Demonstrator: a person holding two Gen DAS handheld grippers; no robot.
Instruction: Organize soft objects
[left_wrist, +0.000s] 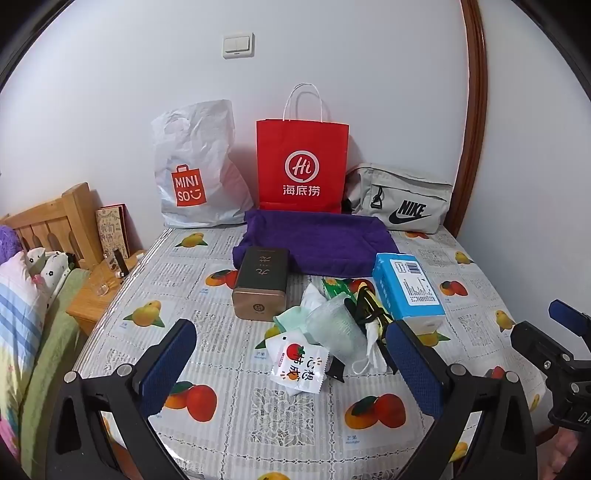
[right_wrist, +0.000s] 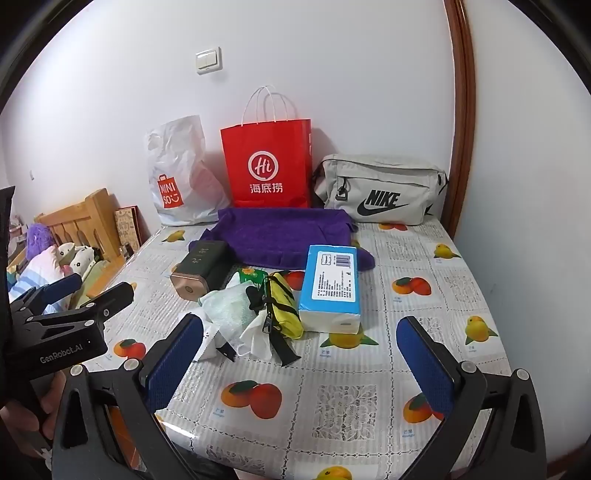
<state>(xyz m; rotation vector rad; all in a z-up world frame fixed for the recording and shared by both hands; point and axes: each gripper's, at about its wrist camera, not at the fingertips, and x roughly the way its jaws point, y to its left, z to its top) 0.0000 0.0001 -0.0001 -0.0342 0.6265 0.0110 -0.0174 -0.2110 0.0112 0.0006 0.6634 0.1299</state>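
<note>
A purple towel (left_wrist: 317, 242) (right_wrist: 284, 236) lies at the back of the table. In front of it lie a blue tissue pack (left_wrist: 408, 290) (right_wrist: 332, 284), a yellow pouch (right_wrist: 282, 308), a white face mask (right_wrist: 255, 338), a white snack sachet (left_wrist: 297, 363) and a pale bubble-wrap bundle (left_wrist: 334, 328) (right_wrist: 229, 306). My left gripper (left_wrist: 291, 365) is open above the sachet, empty. My right gripper (right_wrist: 301, 365) is open and empty, in front of the pile.
A dark tin box (left_wrist: 260, 282) (right_wrist: 201, 271) lies left of the pile. A Miniso plastic bag (left_wrist: 195, 166), a red paper bag (left_wrist: 303, 166) and a grey Nike bag (left_wrist: 402, 201) stand against the wall. A bed (left_wrist: 26, 302) and wooden nightstand (left_wrist: 96, 295) are left of the table.
</note>
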